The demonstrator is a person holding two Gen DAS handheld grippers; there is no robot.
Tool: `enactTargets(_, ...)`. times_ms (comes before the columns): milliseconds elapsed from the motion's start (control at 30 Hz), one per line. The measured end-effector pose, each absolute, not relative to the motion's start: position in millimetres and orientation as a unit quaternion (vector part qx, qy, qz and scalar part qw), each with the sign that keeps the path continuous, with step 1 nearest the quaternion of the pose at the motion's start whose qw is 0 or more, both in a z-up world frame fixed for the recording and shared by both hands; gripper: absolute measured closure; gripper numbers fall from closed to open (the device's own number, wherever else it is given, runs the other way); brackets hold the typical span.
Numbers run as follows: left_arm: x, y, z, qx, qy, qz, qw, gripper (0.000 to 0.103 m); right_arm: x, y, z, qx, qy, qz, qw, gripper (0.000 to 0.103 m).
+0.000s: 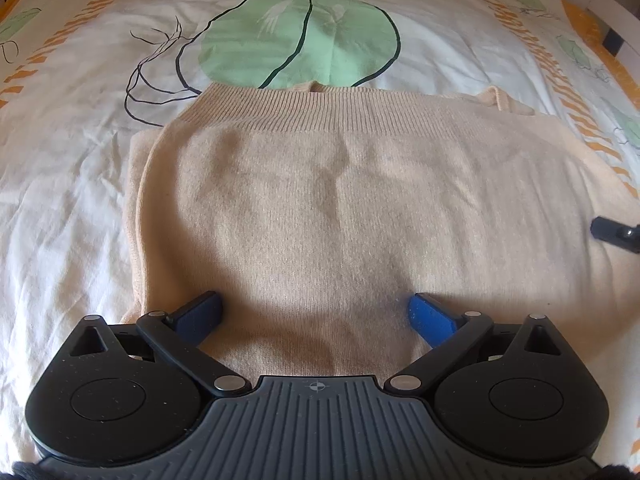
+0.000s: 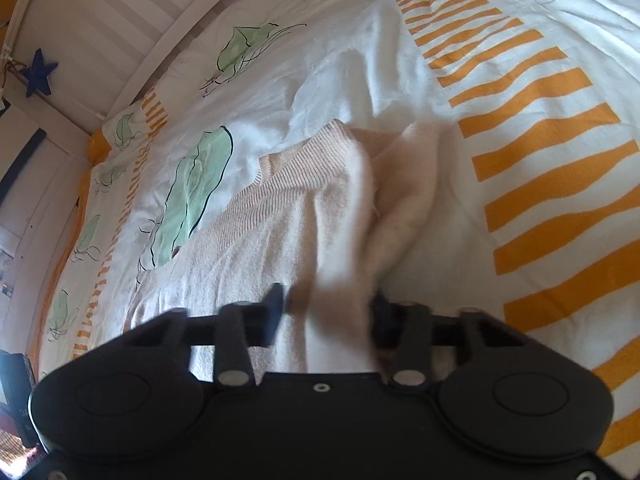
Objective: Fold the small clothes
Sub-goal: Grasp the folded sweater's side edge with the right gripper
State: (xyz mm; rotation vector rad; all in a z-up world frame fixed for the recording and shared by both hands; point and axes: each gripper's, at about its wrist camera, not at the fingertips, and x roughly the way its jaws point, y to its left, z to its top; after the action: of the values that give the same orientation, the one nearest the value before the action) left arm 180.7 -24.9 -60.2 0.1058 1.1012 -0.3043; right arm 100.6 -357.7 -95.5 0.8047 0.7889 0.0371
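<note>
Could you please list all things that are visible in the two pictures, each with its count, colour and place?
sweater: one, beige, flat on the bedcover, ribbed hem on the far side.
bedcover: one, white with green leaves and orange stripes, under the sweater.
bed rail: one, white, beyond the bedcover's edge.
star: one, blue, beside the rail.
left gripper: one, black with blue fingers, open, over the sweater's near edge.
right gripper: one, black, motion-blurred, sweater's right edge between its fingers.
</note>
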Motion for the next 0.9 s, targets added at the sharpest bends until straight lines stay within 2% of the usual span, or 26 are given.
enactTargets(33, 178.7, -24.7, -57.3, 0.052, 0.516, -0.144, 0.842, 0.008, 100.4, -359.8, -96.4, 0.387, 0.375, 0.019, 0.842, 0.070)
enactTargets(100, 175.5, -24.6, -49.6, 0.052, 0.504, -0.151, 0.849, 0.021, 99.4, -361.8, -95.1, 0.395, 0.371, 0.022, 0.841, 0.072)
enactTargets(133, 173.5, -24.2, -44.4, 0.047, 0.497, -0.153, 0.853, 0.023, 99.2, -361.3, -92.3, 0.393, 0.368, 0.023, 0.842, 0.072)
enactTargets(300, 182.3, -30.6, -28.0, 0.030, 0.482, -0.143, 0.864, 0.023, 100.0, -355.8, -74.8, 0.383, 0.356, 0.035, 0.852, 0.072)
enactTargets(567, 232.4, -81.3, -15.5, 0.035, 0.488, -0.115, 0.865, 0.023, 100.8, -357.8, -70.7, 0.395, 0.358, 0.035, 0.845, 0.072)
enactTargets(767, 251.8, -113.4, -45.7, 0.096, 0.516, -0.084, 0.847, 0.023, 99.9, -359.1, -63.2, 0.391, 0.352, 0.039, 0.849, 0.072)
enactTargets(833, 248.8, -117.3, -50.2, 0.112, 0.504, -0.081, 0.853, 0.022, 100.8, -359.2, -62.4, 0.390, 0.352, 0.040, 0.850, 0.072)
enactTargets(900, 246.5, -115.4, -43.0, 0.105, 0.502, -0.082, 0.855, 0.029, 101.4, -359.0, -61.8, 0.388, 0.353, 0.040, 0.851, 0.072)
